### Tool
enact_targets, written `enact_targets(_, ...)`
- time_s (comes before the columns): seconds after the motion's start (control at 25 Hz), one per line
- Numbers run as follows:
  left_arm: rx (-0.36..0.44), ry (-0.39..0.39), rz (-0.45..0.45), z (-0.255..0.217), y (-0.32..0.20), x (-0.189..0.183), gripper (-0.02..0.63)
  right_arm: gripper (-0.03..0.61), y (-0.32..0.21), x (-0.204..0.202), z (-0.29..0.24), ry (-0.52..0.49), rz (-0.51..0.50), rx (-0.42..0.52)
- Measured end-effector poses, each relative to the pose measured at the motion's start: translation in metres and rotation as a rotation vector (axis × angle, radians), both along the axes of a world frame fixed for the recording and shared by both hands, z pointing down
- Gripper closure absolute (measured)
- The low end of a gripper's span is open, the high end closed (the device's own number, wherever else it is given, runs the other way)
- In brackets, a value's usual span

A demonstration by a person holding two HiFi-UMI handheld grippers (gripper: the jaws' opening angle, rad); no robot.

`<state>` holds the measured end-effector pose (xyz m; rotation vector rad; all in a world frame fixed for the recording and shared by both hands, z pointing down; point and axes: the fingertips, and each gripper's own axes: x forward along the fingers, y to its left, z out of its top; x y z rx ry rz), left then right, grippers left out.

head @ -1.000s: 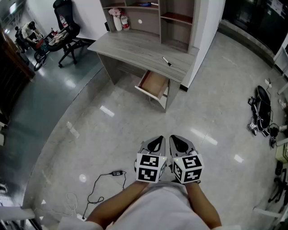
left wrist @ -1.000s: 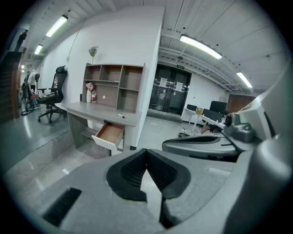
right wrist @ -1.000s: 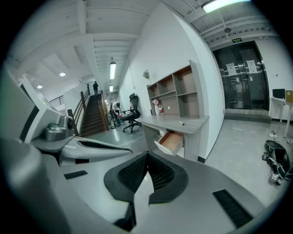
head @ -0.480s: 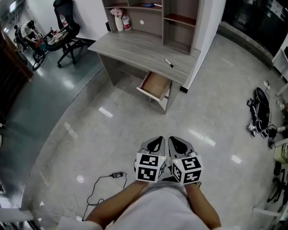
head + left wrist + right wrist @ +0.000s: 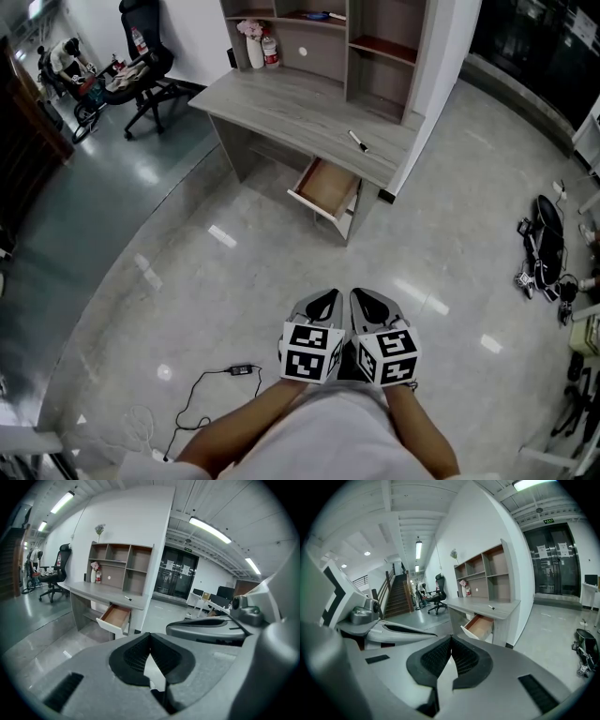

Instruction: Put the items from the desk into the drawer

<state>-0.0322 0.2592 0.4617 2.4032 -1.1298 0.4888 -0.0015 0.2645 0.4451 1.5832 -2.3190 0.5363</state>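
A grey wooden desk [image 5: 281,98] stands far ahead across the floor, with a dark pen [image 5: 358,142] lying on its right part. Under the desktop a drawer [image 5: 324,188] is pulled open and its wooden inside looks bare. My left gripper [image 5: 323,302] and right gripper [image 5: 371,302] are held side by side close to my body, both shut with nothing between the jaws. In the left gripper view the desk [image 5: 101,592], the open drawer [image 5: 115,616] and the pen [image 5: 127,598] show small at the left. The right gripper view has the desk [image 5: 480,604] and drawer [image 5: 480,626] at centre right.
A shelf unit [image 5: 319,37] rises at the back of the desk, holding a white vase and a red can. A black office chair [image 5: 142,66] stands at the far left. A black cable with an adapter [image 5: 220,375] lies on the floor near me. Bags and gear [image 5: 546,244] sit at the right.
The desk and drawer have shifted slightly nearer and lower in the head view as I move towards them. Both grippers keep their place and stay shut.
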Motion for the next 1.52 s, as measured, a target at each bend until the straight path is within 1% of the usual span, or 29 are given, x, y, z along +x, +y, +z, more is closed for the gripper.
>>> enact_targets(0.24, -0.006, -0.009, -0.061, 0.002, -0.034, 0.012, 0.612, 0.577, -0.037, 0.017, 0.002, -0.006, -0.055, -0.003)
enact_targets(0.44, -0.016, -0.022, -0.091, 0.001, -0.070, 0.028, 0.612, 0.577, -0.074, 0.034, 0.004, -0.025, -0.085, -0.019)
enact_targets(0.8, -0.034, -0.062, -0.127, 0.008, -0.128, 0.068, 0.612, 0.577, -0.131, 0.072, 0.011, -0.062, -0.131, -0.039)
enact_targets(1.0, -0.039, -0.087, -0.161, 0.004, -0.156, 0.088, 0.612, 0.577, -0.157, 0.101, 0.009, -0.096, -0.142, -0.048)
enact_targets(1.24, -0.027, -0.128, -0.215, -0.007, -0.179, 0.100, 0.612, 0.577, -0.175, 0.119, 0.006, -0.142, -0.180, -0.052)
enact_targets(1.52, -0.031, -0.139, -0.250, -0.013, -0.191, 0.105, 0.612, 0.577, -0.183, 0.131, 0.003, -0.156, -0.196, -0.047)
